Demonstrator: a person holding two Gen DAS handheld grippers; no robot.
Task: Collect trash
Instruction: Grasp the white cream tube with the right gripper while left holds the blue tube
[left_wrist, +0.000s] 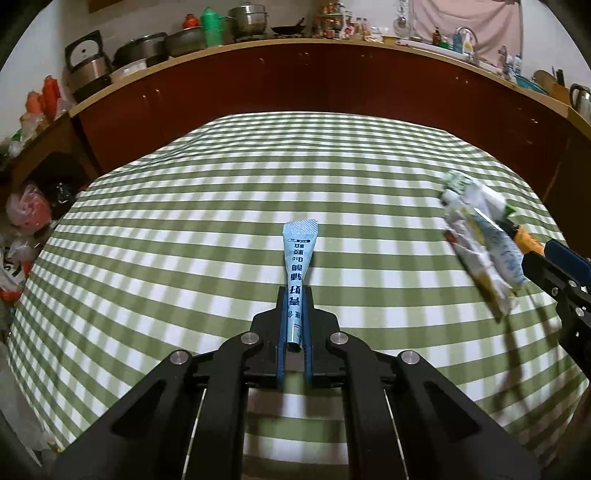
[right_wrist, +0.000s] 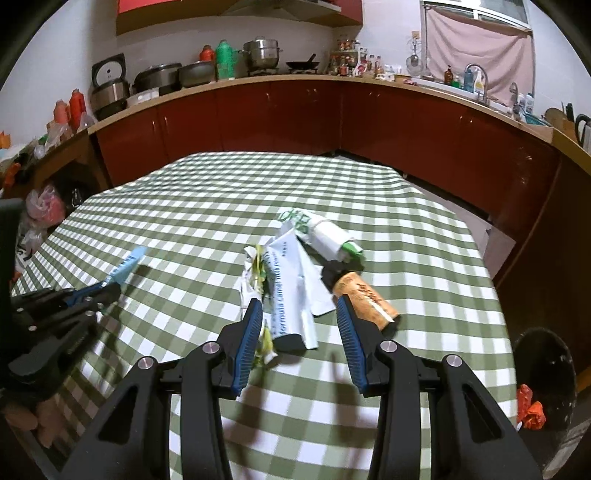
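Observation:
My left gripper (left_wrist: 294, 295) is shut on a light blue sachet (left_wrist: 300, 243) with dark print, which sticks out forward over the green checked tablecloth (left_wrist: 184, 229). From the right wrist view the same gripper (right_wrist: 110, 288) and sachet (right_wrist: 129, 262) are at the left. My right gripper (right_wrist: 301, 314) is closed on a bundle of trash (right_wrist: 291, 295): a white tube with blue print, a yellow-green wrapper, a crumpled white tube with a green cap (right_wrist: 332, 236) and a brown tube (right_wrist: 369, 299) against the right finger. In the left wrist view this bundle (left_wrist: 480, 240) hangs blurred in front of the right gripper (left_wrist: 543, 254).
A black bin (right_wrist: 546, 376) with orange scraps stands on the floor past the table's right edge. Dark red cabinets (right_wrist: 295, 114) with pots and bottles on top run behind the table. Plastic bags (left_wrist: 29, 210) are piled on the floor at the left.

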